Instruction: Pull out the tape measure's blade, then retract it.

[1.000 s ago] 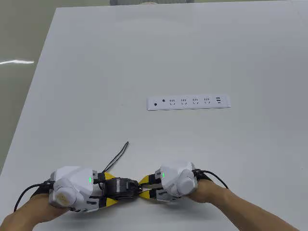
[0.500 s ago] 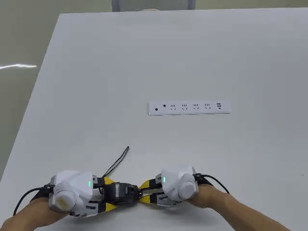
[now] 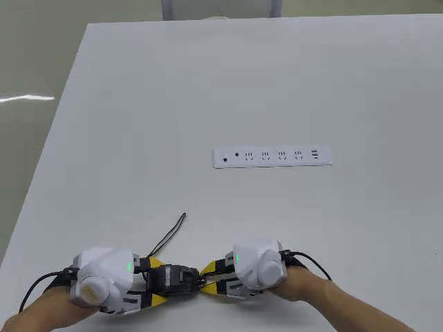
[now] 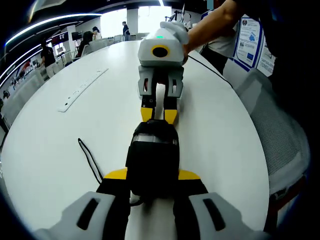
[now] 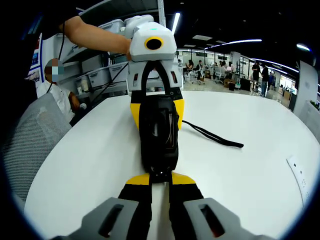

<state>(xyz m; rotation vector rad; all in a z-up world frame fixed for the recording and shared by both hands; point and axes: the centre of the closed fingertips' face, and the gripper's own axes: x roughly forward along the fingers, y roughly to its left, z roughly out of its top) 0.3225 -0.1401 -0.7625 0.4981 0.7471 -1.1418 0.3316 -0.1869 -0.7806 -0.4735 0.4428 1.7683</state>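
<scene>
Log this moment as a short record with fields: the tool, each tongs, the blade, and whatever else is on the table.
tool: black tape measure, near the white table's front edge
left tongs: clamped on the case's sides
right tongs: jaws close together at the case's front end; grip on the blade tip cannot be told
blade: no length seen outside the case
strap: black, trailing from the case
also on table: white power strip

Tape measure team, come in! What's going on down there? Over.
Left tool clamped on black tape measure. Right tool pinching its blade end; blade not out yet. Black strap trails aside.
</scene>
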